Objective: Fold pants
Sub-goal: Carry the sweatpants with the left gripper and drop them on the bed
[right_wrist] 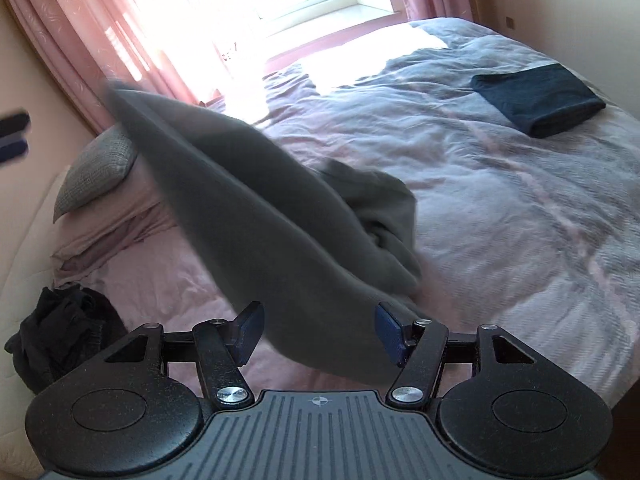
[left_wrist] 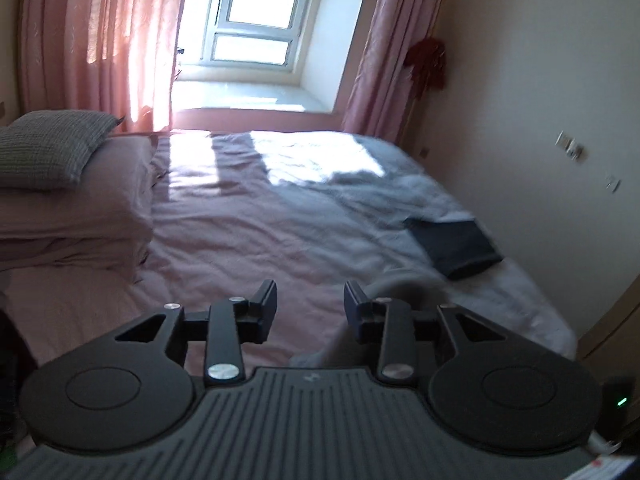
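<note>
We were at the start of a fold, by our reading: the bed (right_wrist: pixel 500 208) stretched ahead of both claws, and the grey pants (right_wrist: pixel 248 208) were lifted off it in a blurred sweep, not yet laid flat. In the right wrist view they rose from between the right claw's fingers up and away to the left, with a bunched part resting on the bed just ahead. The next move, we judged, called for spreading them flat on the sheet ahead of the claws before any crease.

A dark folded garment (right_wrist: pixel 540 100) lay well ahead and to the right (already done, we supposed), and a crumpled dark heap (right_wrist: pixel 56 336) sat near the right claw's left side.

The right claw (right_wrist: pixel 319 334) stood spread wide, the cloth passing through its gap; whether the fingers touched it we could not tell. The left claw (left_wrist: pixel 311 306) was spread too, gripping nothing, a blurred grey edge showing just beyond its right finger.
</note>
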### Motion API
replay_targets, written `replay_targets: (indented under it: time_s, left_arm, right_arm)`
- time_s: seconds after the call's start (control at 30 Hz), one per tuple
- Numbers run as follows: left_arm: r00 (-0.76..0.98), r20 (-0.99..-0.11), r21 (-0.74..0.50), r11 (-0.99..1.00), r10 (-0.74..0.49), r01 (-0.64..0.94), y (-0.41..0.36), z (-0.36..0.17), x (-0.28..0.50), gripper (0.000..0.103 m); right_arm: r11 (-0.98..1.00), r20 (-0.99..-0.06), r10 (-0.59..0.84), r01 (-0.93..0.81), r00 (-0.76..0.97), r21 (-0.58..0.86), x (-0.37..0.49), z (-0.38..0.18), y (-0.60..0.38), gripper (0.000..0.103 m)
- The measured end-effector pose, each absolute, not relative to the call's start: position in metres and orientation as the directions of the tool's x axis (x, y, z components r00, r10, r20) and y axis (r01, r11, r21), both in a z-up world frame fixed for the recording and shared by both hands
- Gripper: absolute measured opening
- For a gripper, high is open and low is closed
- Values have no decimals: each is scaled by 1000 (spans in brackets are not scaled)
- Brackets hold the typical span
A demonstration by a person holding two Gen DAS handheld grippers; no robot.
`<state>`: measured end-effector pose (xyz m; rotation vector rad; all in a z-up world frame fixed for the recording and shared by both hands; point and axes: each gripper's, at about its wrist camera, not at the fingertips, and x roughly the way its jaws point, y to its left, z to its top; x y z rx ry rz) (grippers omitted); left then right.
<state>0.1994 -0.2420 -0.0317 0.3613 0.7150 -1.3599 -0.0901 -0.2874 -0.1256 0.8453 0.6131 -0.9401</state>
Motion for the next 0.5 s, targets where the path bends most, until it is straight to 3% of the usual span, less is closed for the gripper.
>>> replay_targets:
  time_s: [0.1, 0.23, 0.5]
  left_arm:
    - [66, -768, -130, 256, -637, 958, -219, -84, 200, 32]
    - [60, -845, -107, 277, -531, 955, -187, -119, 193, 36]
    - [-27, -859, -102, 119, -511, 988, -178, -119, 157, 37]
  right_arm:
    - [303, -788, -423, 889, 448, 343, -110, -130, -279, 58]
    - [290, -796, -411, 891, 445, 349, -124, -131, -265, 58]
    - [186, -820, -428, 925, 379, 331, -139, -136, -236, 58]
